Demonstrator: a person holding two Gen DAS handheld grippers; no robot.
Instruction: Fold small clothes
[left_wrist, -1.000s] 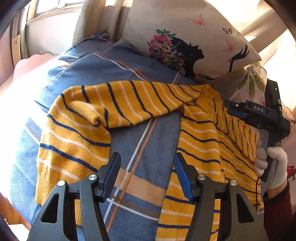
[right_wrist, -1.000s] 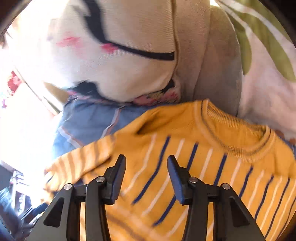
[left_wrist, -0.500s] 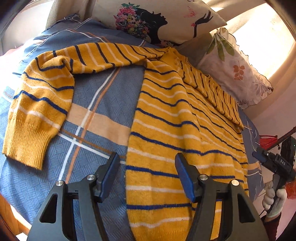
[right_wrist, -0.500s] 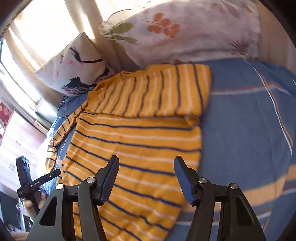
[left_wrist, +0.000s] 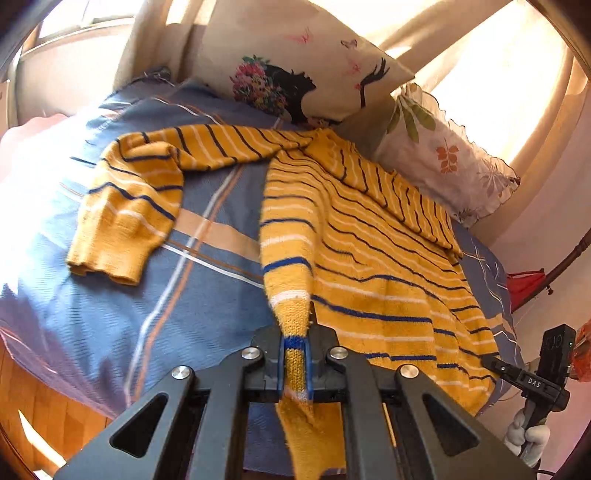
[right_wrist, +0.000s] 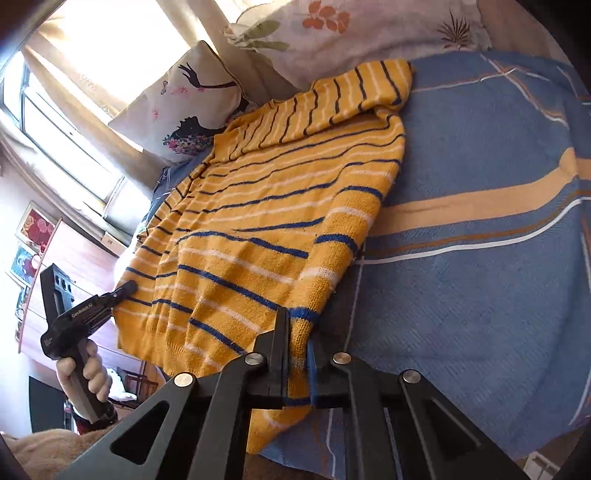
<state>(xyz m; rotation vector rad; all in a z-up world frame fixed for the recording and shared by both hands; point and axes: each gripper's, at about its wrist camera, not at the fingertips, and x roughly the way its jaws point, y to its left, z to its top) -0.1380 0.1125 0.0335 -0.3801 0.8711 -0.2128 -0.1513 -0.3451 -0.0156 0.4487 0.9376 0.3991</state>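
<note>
sweater (left_wrist: 369, 236) runs lengthwise away from us; left hand-held gripper (left_wrist: 294, 363) and right hand-held gripper (right_wrist: 297, 363) each pinch a hem corner.

A sweater (left_wrist: 369, 236) lies spread on the bed (left_wrist: 207, 266), its hem nearest both claws. The left claw (left_wrist: 294, 363) pinches one hem corner, the right claw (right_wrist: 295, 354) the other. Ahead of the left claw and off to its left, one sleeve (left_wrist: 147, 192) lies bent across the bed; the other sleeve (right_wrist: 354, 96) is folded over the sweater's far end. Beyond the sweater, two pillows (left_wrist: 306, 74) (left_wrist: 450, 162) lean side by side at the head of the bed.
</note>
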